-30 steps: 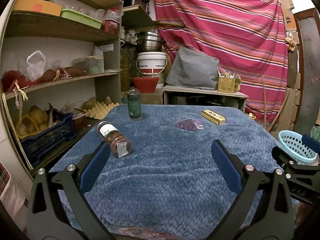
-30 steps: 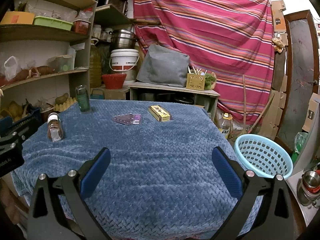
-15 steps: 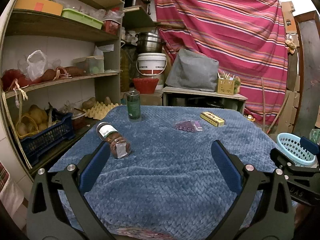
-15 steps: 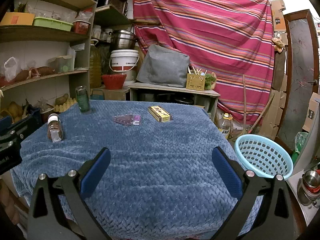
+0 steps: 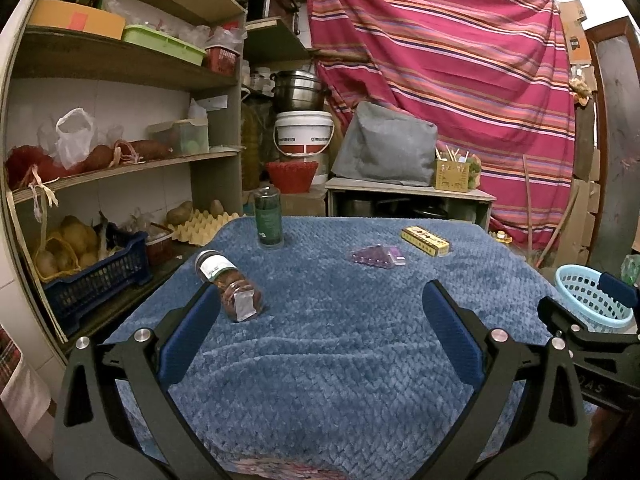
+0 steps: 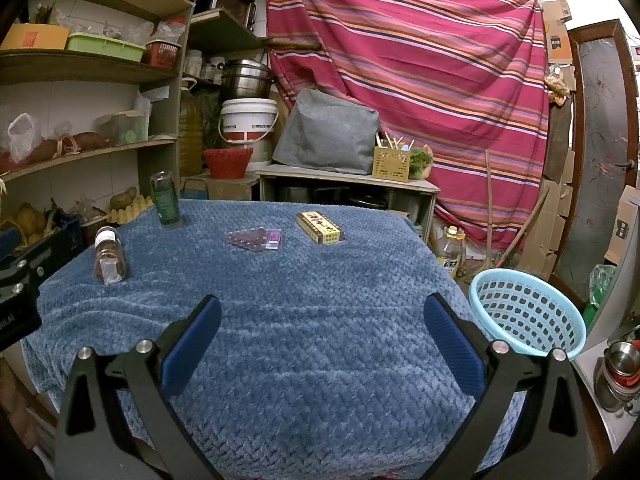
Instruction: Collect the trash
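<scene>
On the blue blanket-covered table (image 5: 320, 360) lie a tipped spice jar (image 5: 230, 285), an upright green bottle (image 5: 268, 217), a purple plastic pack (image 5: 378, 255) and a yellow box (image 5: 425, 241). All show in the right wrist view too: jar (image 6: 108, 255), bottle (image 6: 165, 200), purple pack (image 6: 255, 239), yellow box (image 6: 319, 228). A light blue basket (image 6: 526, 314) stands beside the table's right edge. My left gripper (image 5: 320, 320) is open and empty, its left finger just in front of the jar. My right gripper (image 6: 322, 322) is open and empty over the table's near part.
Wooden shelves (image 5: 120, 168) with baskets, bags and potatoes stand at the left. A low table with a grey cushion (image 5: 386, 150) and a striped curtain (image 5: 460, 80) are behind. A steel cup (image 6: 618, 374) and cardboard boxes are at the far right.
Both views have shifted only slightly. Both grippers stay open and nothing on the table has moved.
</scene>
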A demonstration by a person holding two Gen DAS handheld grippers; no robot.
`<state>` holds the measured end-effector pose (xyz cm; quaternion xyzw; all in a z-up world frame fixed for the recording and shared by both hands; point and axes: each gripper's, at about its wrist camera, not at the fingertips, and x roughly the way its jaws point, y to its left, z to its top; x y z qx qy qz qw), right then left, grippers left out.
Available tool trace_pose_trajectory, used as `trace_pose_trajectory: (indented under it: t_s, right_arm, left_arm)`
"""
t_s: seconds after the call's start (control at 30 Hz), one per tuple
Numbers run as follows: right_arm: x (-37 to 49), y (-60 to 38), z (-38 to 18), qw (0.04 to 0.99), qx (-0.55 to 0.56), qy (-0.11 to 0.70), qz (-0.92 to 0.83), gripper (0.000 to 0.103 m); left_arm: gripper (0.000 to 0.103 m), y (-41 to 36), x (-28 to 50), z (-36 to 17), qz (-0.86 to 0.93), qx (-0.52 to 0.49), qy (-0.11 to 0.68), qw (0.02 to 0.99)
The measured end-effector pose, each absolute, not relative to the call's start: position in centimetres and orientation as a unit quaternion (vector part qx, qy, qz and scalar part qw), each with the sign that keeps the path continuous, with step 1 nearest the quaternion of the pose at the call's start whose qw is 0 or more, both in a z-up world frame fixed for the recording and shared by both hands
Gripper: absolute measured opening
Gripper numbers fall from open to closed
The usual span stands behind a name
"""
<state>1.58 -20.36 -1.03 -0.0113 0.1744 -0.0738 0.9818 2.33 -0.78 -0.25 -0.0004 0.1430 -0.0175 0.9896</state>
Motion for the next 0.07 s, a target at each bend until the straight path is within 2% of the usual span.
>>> trace_pose_trajectory:
  t_s: [0.07]
  right_arm:
    - [1.57,-20.31,-1.04,0.982,-0.012,0.174,-0.074,0.099]
  left_arm:
    - [0.098,-0.72,2.32,-0.12,-0.018,0.0,0.144,0.989]
